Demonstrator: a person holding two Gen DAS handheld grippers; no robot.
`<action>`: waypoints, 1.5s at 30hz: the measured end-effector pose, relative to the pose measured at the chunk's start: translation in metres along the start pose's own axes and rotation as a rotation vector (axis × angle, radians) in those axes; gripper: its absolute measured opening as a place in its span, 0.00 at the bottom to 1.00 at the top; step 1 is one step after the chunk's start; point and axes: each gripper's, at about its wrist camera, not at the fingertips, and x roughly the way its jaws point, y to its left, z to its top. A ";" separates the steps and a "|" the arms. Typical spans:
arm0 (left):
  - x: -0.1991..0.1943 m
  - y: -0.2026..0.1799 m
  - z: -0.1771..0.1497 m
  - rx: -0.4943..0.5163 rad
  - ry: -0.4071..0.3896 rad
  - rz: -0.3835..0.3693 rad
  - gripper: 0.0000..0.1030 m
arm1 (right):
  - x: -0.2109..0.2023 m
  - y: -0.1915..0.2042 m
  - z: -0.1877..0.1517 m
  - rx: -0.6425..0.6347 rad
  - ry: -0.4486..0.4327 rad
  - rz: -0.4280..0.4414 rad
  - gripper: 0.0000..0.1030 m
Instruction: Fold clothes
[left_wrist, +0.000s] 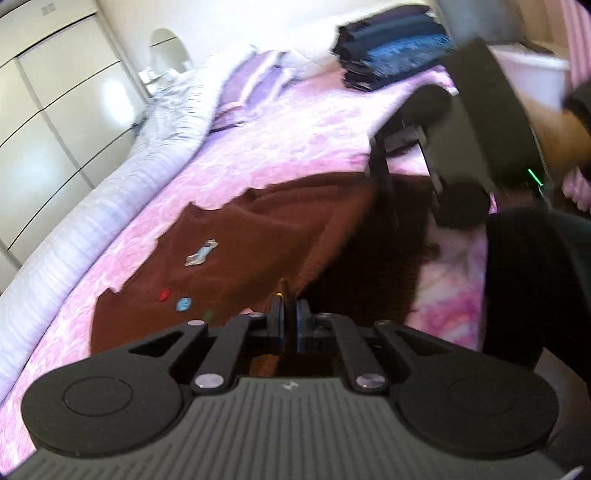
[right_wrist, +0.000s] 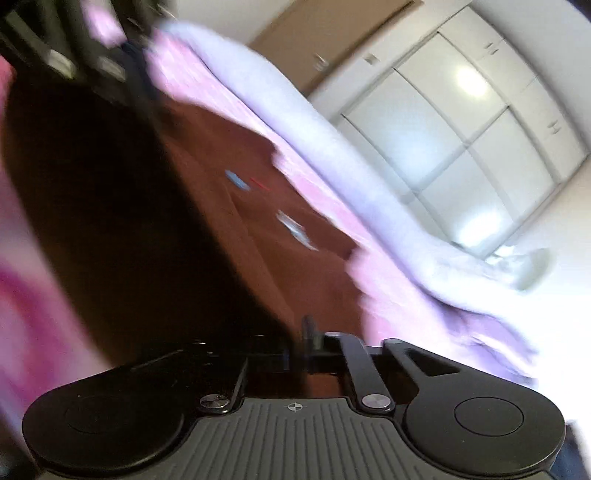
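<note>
A brown garment (left_wrist: 236, 236) with small coloured prints lies spread on a pink bedspread (left_wrist: 295, 140). My left gripper (left_wrist: 289, 299) is shut on a lifted edge of the brown garment, which drapes up from the bed to the jaws. The right gripper (left_wrist: 384, 177) shows at the upper right of the left wrist view, holding the far edge of the same fold. In the blurred right wrist view, my right gripper (right_wrist: 308, 332) is shut on the brown garment (right_wrist: 229, 192), with the left gripper dark at the top left.
A stack of folded dark blue clothes (left_wrist: 391, 51) sits at the far end of the bed. A bunched white-lilac quilt (left_wrist: 122, 177) runs along the bed's far side. White wardrobe doors (right_wrist: 454, 140) stand beyond it. A white bin (left_wrist: 532, 70) stands at the upper right.
</note>
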 end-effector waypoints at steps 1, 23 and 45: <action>0.005 -0.008 0.000 0.016 0.006 -0.015 0.04 | 0.003 -0.008 -0.011 -0.016 0.026 -0.050 0.02; 0.012 -0.033 -0.020 0.041 0.030 -0.059 0.01 | -0.011 -0.024 -0.050 -0.077 0.008 -0.252 0.04; 0.018 -0.033 -0.028 0.072 0.094 -0.153 0.01 | -0.085 -0.092 -0.025 0.532 0.046 0.010 0.11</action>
